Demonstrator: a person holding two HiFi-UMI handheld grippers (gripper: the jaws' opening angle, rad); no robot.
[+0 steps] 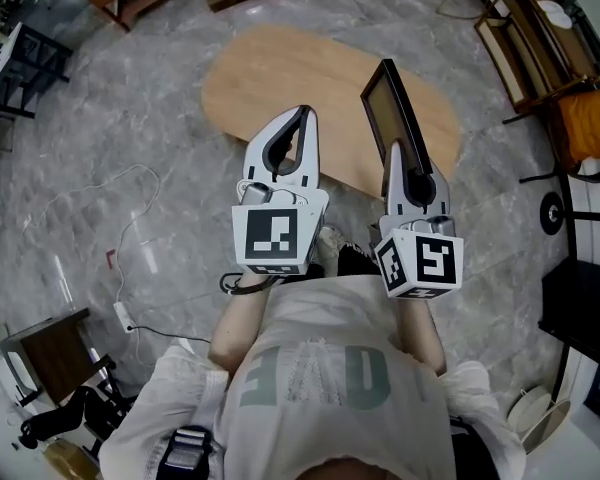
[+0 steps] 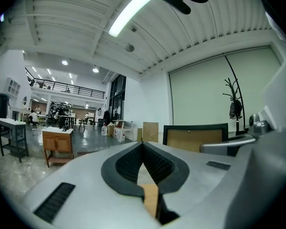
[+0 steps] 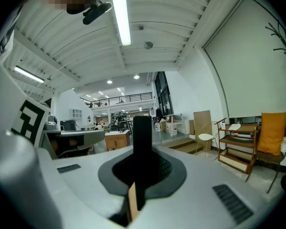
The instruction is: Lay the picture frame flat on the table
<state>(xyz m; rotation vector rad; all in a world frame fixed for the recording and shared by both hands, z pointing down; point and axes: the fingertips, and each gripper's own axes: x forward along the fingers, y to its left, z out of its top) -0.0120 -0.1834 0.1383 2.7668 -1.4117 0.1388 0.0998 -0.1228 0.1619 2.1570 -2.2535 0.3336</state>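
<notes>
Right gripper (image 1: 408,168) clamped on dark edge of picture frame (image 1: 388,108) | frame upright, 1 o'clock, over table (image 1: 270,68) | left gripper (image 1: 292,133) jaws together, empty, 9 o'clock of frame

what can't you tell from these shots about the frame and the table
- Head view: whether the picture frame touches the table. The right tool hides the frame's near end.
- Right gripper view: the frame's face. Only a dark edge-on strip shows.
- Left gripper view: the frame's lower part, cut off by the left tool. Its brown panel could be front or back.
- Head view: the table's legs, hidden under its top.
</notes>
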